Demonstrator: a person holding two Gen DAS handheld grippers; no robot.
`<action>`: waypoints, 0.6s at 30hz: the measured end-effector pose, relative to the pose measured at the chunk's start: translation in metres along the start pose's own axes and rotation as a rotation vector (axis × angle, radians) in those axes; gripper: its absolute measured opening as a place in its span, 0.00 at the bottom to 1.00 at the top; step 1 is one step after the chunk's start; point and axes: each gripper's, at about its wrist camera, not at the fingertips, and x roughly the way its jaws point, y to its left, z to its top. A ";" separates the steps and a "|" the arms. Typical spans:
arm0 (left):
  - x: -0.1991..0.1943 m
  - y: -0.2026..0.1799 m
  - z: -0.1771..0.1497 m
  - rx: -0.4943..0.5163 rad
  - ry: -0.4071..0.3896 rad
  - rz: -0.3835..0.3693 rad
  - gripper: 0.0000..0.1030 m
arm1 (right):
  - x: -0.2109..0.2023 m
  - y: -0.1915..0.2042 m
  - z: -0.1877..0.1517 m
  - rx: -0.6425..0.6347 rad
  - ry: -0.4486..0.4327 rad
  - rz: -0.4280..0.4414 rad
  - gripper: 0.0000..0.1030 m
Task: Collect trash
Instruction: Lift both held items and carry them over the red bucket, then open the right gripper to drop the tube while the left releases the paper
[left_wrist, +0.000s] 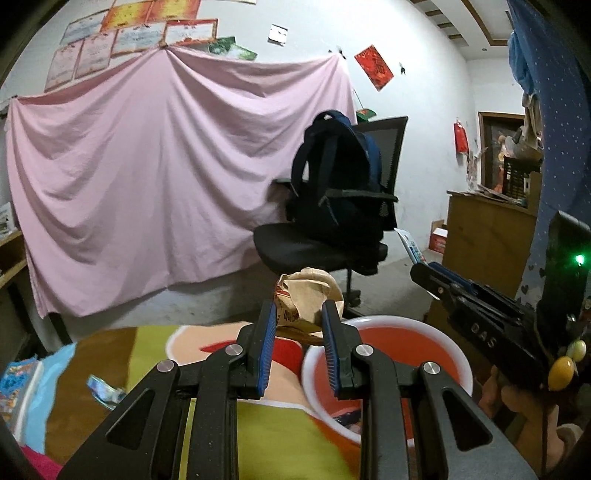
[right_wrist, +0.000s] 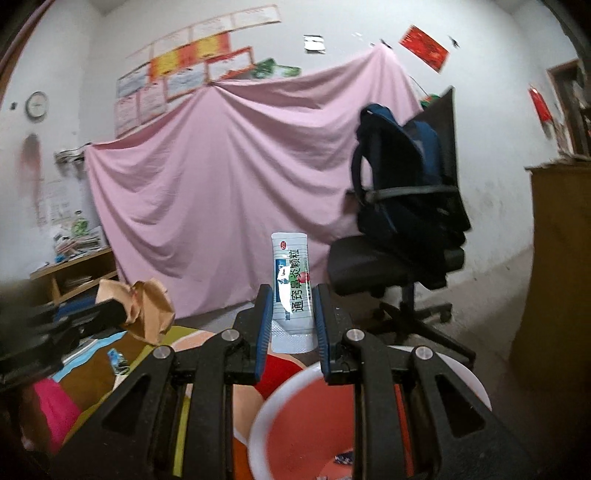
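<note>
We have both pieces of trash pinched and carried — our left gripper (left_wrist: 299, 321) is closed on a crumpled paper bag (left_wrist: 308, 295), our right gripper (right_wrist: 290, 314) on a medicine sachet (right_wrist: 291, 277) standing upright between its pads. Each hangs above the far rim of the red basin (right_wrist: 295, 373) with the white rim — probably so that they fall straight in on release. A wrapper (left_wrist: 103, 389) lies near the left edge of the colourful blanket (left_wrist: 155, 339), not yet collected.

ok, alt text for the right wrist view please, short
The right claw grips an upright white medicine sachet above a red basin with a white rim. At left, the left claw holds a crumpled brown paper bag. Behind them, a pink sheet covers the wall and a dark backpack sits on an office chair.
</note>
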 end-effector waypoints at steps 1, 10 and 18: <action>0.004 -0.003 -0.001 -0.001 0.010 -0.005 0.20 | 0.001 -0.004 0.000 0.008 0.006 -0.006 0.49; 0.032 -0.020 -0.005 -0.014 0.073 -0.036 0.20 | 0.006 -0.025 -0.003 0.059 0.060 -0.044 0.50; 0.050 -0.021 -0.011 -0.029 0.128 -0.061 0.20 | 0.014 -0.029 -0.007 0.061 0.102 -0.063 0.50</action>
